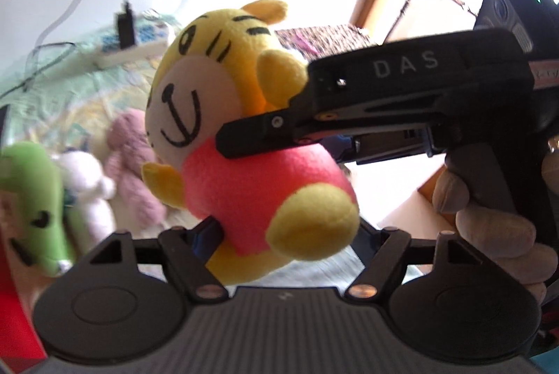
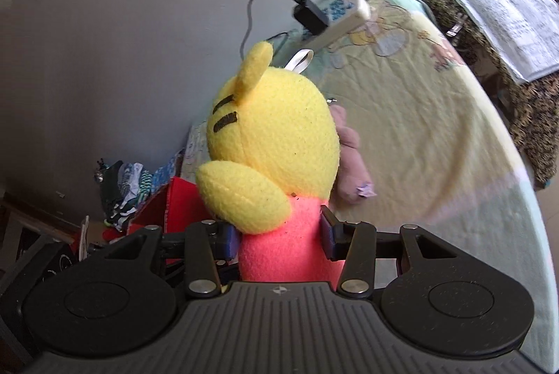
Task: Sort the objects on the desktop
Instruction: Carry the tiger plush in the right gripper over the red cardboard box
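Two wrist views, both tight on one toy.
The left looks at the yellow-and-pink plush tiger's (image 1: 223, 115) face, the right at its back (image 2: 276, 143); both share the white power strip (image 1: 132, 54) (image 2: 344, 19).

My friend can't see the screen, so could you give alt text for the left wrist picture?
A yellow tiger plush in a pink shirt is held up close, the right gripper reaching in from the right with its jaws shut on the toy's body. Behind on the left lie a green plush, a white plush and a pink plush.
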